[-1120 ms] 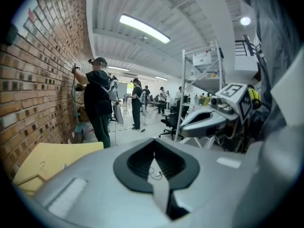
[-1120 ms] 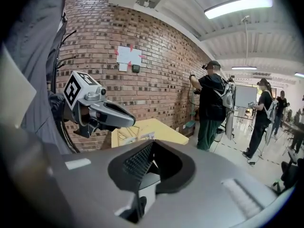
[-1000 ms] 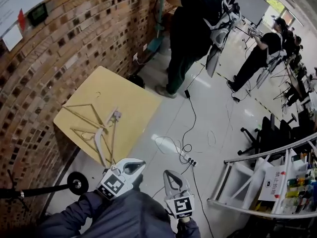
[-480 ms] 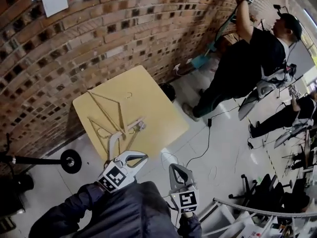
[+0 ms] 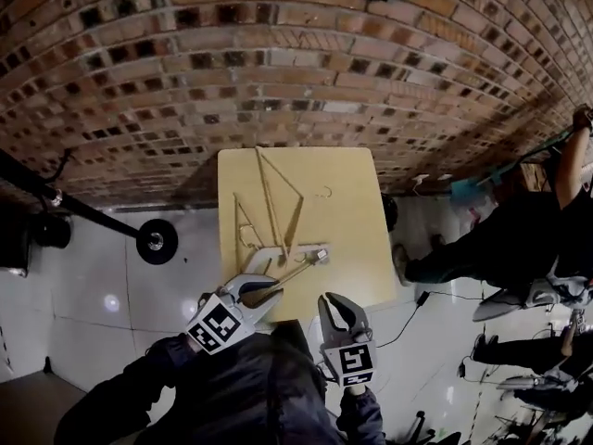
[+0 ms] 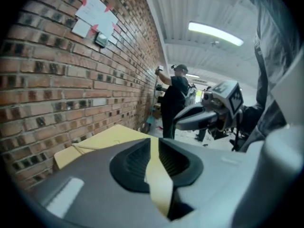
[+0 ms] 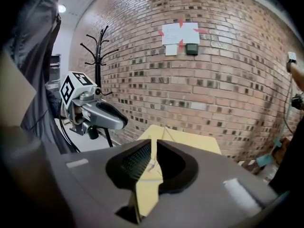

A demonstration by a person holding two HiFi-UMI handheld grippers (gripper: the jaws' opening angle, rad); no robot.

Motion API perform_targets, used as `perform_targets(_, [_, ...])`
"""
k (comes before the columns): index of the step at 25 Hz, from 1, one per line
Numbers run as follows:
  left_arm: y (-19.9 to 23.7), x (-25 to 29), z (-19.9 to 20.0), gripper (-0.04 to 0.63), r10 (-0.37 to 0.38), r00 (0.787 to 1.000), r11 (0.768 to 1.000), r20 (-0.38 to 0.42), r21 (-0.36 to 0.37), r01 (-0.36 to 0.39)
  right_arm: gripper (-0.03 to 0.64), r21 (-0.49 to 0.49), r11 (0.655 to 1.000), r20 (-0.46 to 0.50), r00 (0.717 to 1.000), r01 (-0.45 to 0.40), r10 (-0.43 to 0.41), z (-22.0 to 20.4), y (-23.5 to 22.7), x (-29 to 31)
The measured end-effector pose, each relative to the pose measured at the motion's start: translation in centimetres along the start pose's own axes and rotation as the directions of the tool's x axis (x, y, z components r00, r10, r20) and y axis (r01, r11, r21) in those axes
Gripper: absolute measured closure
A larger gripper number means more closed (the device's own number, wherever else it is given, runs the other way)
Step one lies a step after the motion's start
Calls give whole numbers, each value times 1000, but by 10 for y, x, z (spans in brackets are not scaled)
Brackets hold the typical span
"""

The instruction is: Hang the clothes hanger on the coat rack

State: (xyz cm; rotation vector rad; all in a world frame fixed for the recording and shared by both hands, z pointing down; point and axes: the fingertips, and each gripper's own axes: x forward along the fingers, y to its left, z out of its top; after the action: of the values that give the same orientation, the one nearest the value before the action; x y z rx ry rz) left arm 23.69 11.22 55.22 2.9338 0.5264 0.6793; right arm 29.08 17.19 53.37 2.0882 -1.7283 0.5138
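Several clothes hangers lie on the yellow table [image 5: 347, 235]: two wooden ones [image 5: 275, 196] and a pale one [image 5: 278, 265] nearest me. The black coat rack [image 5: 57, 202] stands left of the table, its round base [image 5: 156, 241] on the floor; the right gripper view shows its hooks [image 7: 98, 51]. My left gripper [image 5: 271, 291] hovers over the table's near edge, close to the pale hanger. My right gripper [image 5: 337, 302] is beside it, just short of the edge. Both sets of jaws are opening, a narrow gap showing, with nothing between them.
A brick wall [image 5: 278, 72] rises right behind the table. A person in black [image 5: 505, 248] stands to the right, with cables on the floor nearby. Papers and a small dark box [image 7: 191, 48] hang on the wall. Glossy floor spreads to the left and below.
The view has swung round, so the table now lies straight ahead against the wall instead of off to the left. Both grippers have come up to its near edge, and their jaws have parted slightly.
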Motion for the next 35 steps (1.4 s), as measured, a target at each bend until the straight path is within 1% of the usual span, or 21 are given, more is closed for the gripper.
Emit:
perform_targets(2, [11,-1,-4,524,77,997,996,-10,-35,-78,568,-26,997,-6,997,-71,71,1,-5,17])
perform_targets(4, [20,7,-6,511,121,992,991,-26,-52,-123,554,-40,992,-11,993,-120,120,1,-14,30])
perform_targets(6, [25,15,-5,502,180,983,980,-45,-76,-183,542,-49,979,-19,981,-196,195,-2,-22,44])
perform_targets(8, [26,26,-2,499,235,971,965,-55,-108,-239,537,-52,962,-32,963,-269,267,-7,-31,54])
perform_targets(11, [28,45,0,499,289,955,942,-63,-158,-295,526,-41,941,-45,942,-335,333,-17,-50,64])
perform_targets(14, [37,64,-6,499,356,931,906,-86,-213,-366,523,-27,914,-68,913,-404,402,-31,-64,78])
perform_targets(17, [41,78,-13,499,396,913,877,-101,-252,-409,505,17,894,-118,887,-448,447,-55,-72,96])
perform_targets(19, [47,85,-19,499,414,903,863,-118,-266,-430,502,75,883,-149,870,-463,469,-72,-77,115])
perform_targets(20, [51,87,-21,498,424,897,854,-126,-272,-443,489,108,876,-165,861,-469,481,-79,-78,126])
perform_targets(23, [54,89,-25,499,450,883,834,-132,-292,-469,480,232,851,-209,831,-471,516,-98,-78,155])
perform_targets(26, [55,89,-28,499,470,874,816,-123,-317,-484,479,362,818,-259,795,-446,549,-116,-78,180])
perform_targets(29, [57,88,-27,499,481,870,806,-111,-334,-488,467,478,792,-318,766,-380,559,-132,-84,211])
perform_targets(31, [57,86,-26,499,485,868,804,-104,-337,-489,427,553,771,-359,744,-316,563,-143,-90,234])
perform_targets(32, [57,85,-25,499,487,867,803,-102,-338,-491,415,591,755,-375,731,-284,570,-148,-92,245])
perform_targets(33, [58,84,-25,499,489,866,802,-100,-338,-492,408,634,731,-384,718,-252,581,-152,-94,255])
perform_targets(35, [59,81,-25,499,493,865,801,-97,-338,-494,408,721,667,-384,694,-186,609,-158,-95,270])
